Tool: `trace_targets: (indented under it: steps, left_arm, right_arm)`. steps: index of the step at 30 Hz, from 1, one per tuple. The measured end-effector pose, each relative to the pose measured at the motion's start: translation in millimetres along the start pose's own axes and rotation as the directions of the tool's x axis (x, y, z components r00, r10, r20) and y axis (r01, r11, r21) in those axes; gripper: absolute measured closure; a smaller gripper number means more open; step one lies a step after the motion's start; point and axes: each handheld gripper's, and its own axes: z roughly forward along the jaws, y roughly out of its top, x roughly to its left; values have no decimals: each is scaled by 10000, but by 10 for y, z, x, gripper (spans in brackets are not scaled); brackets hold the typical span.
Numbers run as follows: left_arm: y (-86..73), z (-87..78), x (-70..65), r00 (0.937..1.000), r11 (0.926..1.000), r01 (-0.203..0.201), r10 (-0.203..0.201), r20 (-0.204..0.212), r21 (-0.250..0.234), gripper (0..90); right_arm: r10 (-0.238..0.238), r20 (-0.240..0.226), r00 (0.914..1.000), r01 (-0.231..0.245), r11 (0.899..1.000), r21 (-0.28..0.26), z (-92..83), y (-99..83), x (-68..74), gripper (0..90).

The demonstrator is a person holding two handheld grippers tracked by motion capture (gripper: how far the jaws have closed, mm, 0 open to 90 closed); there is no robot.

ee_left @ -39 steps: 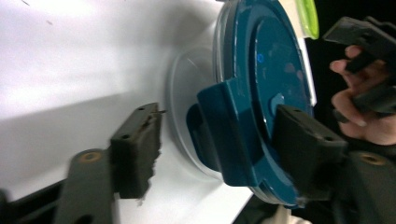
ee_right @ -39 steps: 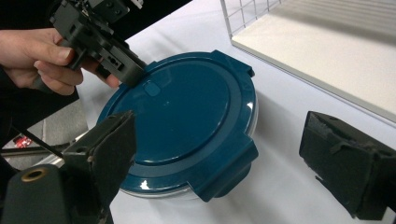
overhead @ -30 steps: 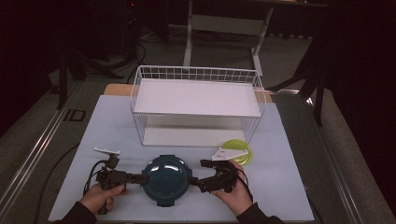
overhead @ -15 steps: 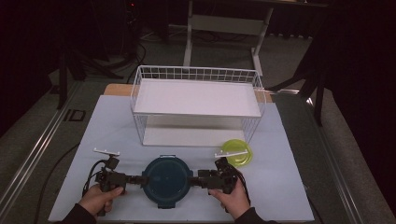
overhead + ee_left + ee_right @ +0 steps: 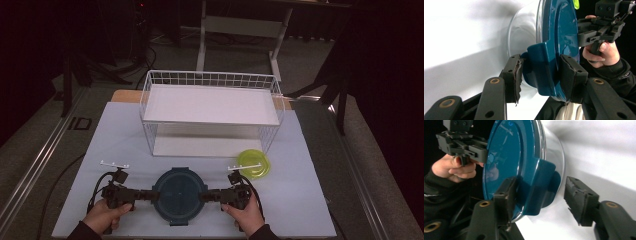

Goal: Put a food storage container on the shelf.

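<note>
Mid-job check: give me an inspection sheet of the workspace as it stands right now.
Surface: white table top, bare patches all round.
Job's things: round container with blue lid near the front edge; clear bowl under the lid, seen in both gripper views.
Clutter: white wire shelf rack behind it; yellow-green lid at the rack's front right corner.
Grippers: left gripper closed on the lid's side latch; right gripper straddles the opposite latch, one jaw touching, the other apart from it.
Cables: a black cable trails off the table's left side.
Surroundings: dark floor, white stand legs behind the table.
</note>
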Motion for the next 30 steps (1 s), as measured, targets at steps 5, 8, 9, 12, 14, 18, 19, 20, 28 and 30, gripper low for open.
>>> trace_targets:
  steps: [5,8,9,12,14,18,19,20,28,30]
  left_arm:
    - [-20,-1,16,10000,10000,46,-45,74,-77,544]
    - [-35,2,0,9999,9999,92,-93,-98,-106,539]
    - [-46,-3,-14,9998,9998,116,-118,-170,-143,538]
    - [-80,-17,-81,9991,9995,157,-168,-393,-271,547]
    - [-100,-26,-121,9987,9994,131,-148,-491,-333,556]
    - [-136,-38,-169,9977,9985,248,-278,-619,-478,565]
    - [-140,-34,-173,9976,9984,247,-279,-628,-515,565]
    - [-138,-32,-179,9975,9985,242,-274,-647,-491,566]
    - [7,-19,-310,9991,9975,-75,44,-428,-706,568]
    - [50,-20,-352,9990,9968,-125,91,-430,-785,569]
  right_arm:
    - [363,-474,9982,-358,9993,113,2,6,-35,511]
    - [795,-791,9937,-790,9968,91,18,-3,-73,523]
    - [873,-852,9925,-868,9962,88,23,-4,-72,526]
    - [930,-824,9923,-927,9957,74,13,-15,-50,544]
    - [1051,-800,9912,-1048,9945,71,-1,-27,-24,557]
    - [966,-628,9933,-963,9953,79,-25,-44,37,560]
    - [919,-578,9941,-917,9958,56,-30,-48,48,560]
    - [944,-586,9938,-944,9955,24,-33,-50,47,560]
    - [530,-328,9981,-543,9977,-402,-202,37,128,559]
    - [425,-305,9986,-439,9979,-481,-258,68,156,559]
